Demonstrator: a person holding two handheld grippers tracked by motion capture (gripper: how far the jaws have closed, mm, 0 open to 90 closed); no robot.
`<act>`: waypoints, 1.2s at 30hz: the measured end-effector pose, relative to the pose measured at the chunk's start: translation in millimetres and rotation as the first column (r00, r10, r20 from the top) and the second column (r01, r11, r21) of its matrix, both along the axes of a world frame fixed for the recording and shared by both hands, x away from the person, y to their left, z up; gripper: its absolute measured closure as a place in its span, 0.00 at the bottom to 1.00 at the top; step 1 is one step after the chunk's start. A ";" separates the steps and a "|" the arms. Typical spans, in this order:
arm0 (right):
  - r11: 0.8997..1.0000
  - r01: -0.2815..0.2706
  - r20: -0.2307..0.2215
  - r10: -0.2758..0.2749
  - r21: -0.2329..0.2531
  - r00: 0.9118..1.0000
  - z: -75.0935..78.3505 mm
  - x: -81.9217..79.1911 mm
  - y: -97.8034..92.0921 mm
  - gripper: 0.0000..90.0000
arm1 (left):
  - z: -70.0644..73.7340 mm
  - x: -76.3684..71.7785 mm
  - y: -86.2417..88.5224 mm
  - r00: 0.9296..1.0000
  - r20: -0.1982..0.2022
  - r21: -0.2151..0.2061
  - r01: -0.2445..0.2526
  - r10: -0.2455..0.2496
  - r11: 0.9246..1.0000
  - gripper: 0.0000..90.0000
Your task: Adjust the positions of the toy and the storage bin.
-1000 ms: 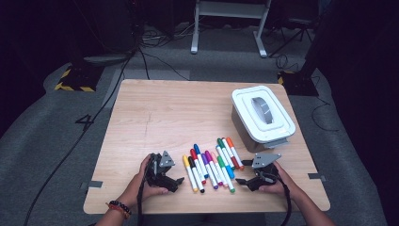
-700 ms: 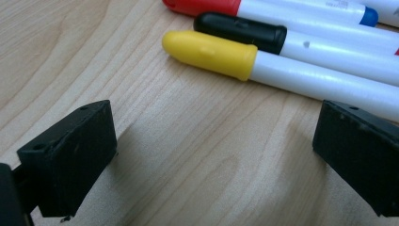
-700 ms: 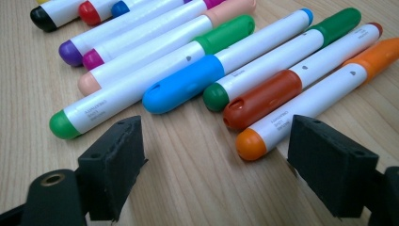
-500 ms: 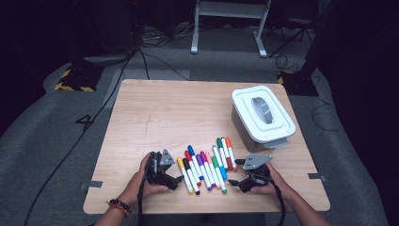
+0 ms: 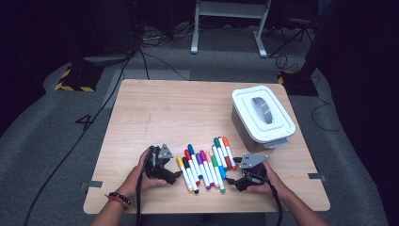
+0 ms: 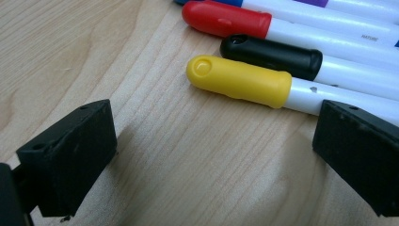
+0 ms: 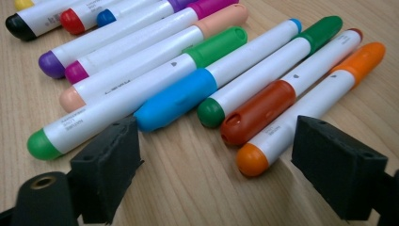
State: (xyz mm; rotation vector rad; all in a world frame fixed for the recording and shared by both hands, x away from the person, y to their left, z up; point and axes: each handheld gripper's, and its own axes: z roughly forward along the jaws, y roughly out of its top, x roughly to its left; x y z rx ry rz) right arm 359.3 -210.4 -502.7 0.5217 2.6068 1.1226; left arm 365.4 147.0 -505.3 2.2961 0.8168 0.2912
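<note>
Lighting: tabletop point(image 5: 188, 113) brightly, evenly lit from above; surroundings dark from 9 through 3 o'clock. Shadows soft. Glare: faint on marker caps point(image 6: 240, 81). Gripper views: foreground jaws slightly soft.

So over the last second the markers point(image 5: 204, 165) got squished together. They were a looser spread, with the right-hand ones trailing off toward the box side, and now the whole row is bunched tighter and has slid left on the table. The right gripper point(image 5: 237, 182) did the shoving: it came in leftward from its spot further right and now sits right against the right end of the bunch, jaws wide apart with the orange marker point(image 7: 310, 106) just ahead between them. The yellow marker point(image 6: 244, 82) at the left end has ended up just beside the left gripper point(image 5: 173, 176).
</note>
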 end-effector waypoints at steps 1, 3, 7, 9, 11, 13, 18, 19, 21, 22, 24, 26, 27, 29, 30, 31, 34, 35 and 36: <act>1.000 0.000 0.004 0.000 -0.001 1.000 0.4 -0.3 -1.4 0.19 | 0.2 -1.0 1.1 1.000 -0.001 0.003 -0.001 0.002 1.000 0.01; 1.000 0.018 -0.003 -0.018 -0.003 1.000 1.2 0.6 -4.5 0.23 | -0.1 -2.9 3.8 1.000 0.000 -0.001 0.005 -0.005 1.000 0.01; 0.999 0.034 0.012 -0.034 -0.001 0.999 7.9 -3.1 -13.4 0.26 | 0.0 -6.9 11.8 1.000 -0.001 0.001 0.006 -0.006 1.000 0.01; 0.998 0.067 0.017 -0.067 0.018 0.998 16.3 -6.8 -23.6 0.27 | -0.2 -10.9 20.6 1.000 0.000 0.000 -0.008 0.008 1.000 0.01; 0.995 0.092 0.025 -0.093 0.028 0.995 24.1 -10.2 -33.0 0.29 | -0.1 -14.8 28.8 1.000 -0.002 0.003 -0.019 0.019 1.000 0.01; 0.995 0.098 0.023 -0.099 0.036 0.995 27.2 -11.5 -37.6 0.30 | -0.2 -16.7 32.1 1.000 -0.001 0.000 -0.025 0.025 1.000 0.01; 0.990 0.125 0.051 -0.129 0.069 0.990 48.0 -20.3 -55.2 0.32 | -0.4 -27.0 49.9 0.999 -0.001 0.000 -0.050 0.050 0.999 0.01; 0.989 0.131 0.057 -0.135 0.066 0.989 51.5 -20.7 -56.9 0.32 | -0.3 -28.4 52.7 0.999 0.000 0.002 -0.052 0.052 0.999 0.01; 0.986 0.141 0.061 -0.147 0.090 0.987 59.1 -20.0 -61.4 0.32 | -0.4 -30.7 56.8 0.998 0.003 0.003 -0.056 0.056 0.998 0.01; 0.985 0.153 0.071 -0.159 0.085 0.985 62.7 -19.7 -62.8 0.32 | -0.5 -32.1 57.5 0.998 0.000 -0.001 -0.064 0.064 0.998 0.01; 0.982 0.164 0.086 -0.173 0.097 0.981 70.5 -19.1 -66.9 0.33 | -0.4 -33.3 59.1 0.998 0.000 0.001 -0.057 0.057 0.998 0.01; 0.976 0.186 0.100 -0.198 0.115 0.975 77.9 -18.3 -71.4 0.34 | -0.5 -34.0 59.2 0.998 -0.002 -0.001 -0.060 0.060 0.998 0.01; 0.976 0.186 0.100 -0.198 0.115 0.975 77.9 -18.3 -71.4 0.34 | -0.5 -34.0 59.2 0.998 -0.002 -0.001 -0.060 0.060 0.998 0.01; 0.973 0.196 0.122 -0.211 0.123 0.970 89.3 -19.2 -75.5 0.35 | -0.5 -33.8 59.3 0.998 -0.002 -0.001 -0.057 0.057 0.998 0.01; 0.971 0.202 0.130 -0.218 0.128 0.967 93.9 -19.5 -76.3 0.36 | -0.5 -33.8 59.3 0.998 -0.003 -0.001 -0.058 0.058 0.998 0.01; 0.969 0.209 0.138 -0.226 0.130 0.964 98.8 -19.6 -77.1 0.37 | -0.5 -33.8 59.3 0.998 -0.002 -0.002 -0.057 0.057 0.998 0.01; 0.964 0.234 0.173 -0.254 0.128 0.952 115.3 -16.7 -79.1 0.38 | -0.5 -34.0 59.3 0.998 -0.002 -0.001 -0.060 0.060 0.998 0.01; 0.962 0.237 0.175 -0.258 0.132 0.950 119.1 -15.2 -79.9 0.38 | -0.5 -34.0 59.3 0.998 -0.002 -0.001 -0.060 0.060 0.998 0.01; 0.959 0.250 0.187 -0.273 0.137 0.944 125.6 -12.7 -81.0 0.39 | -0.5 -34.0 59.3 0.998 -0.002 -0.001 -0.060 0.060 0.998 0.01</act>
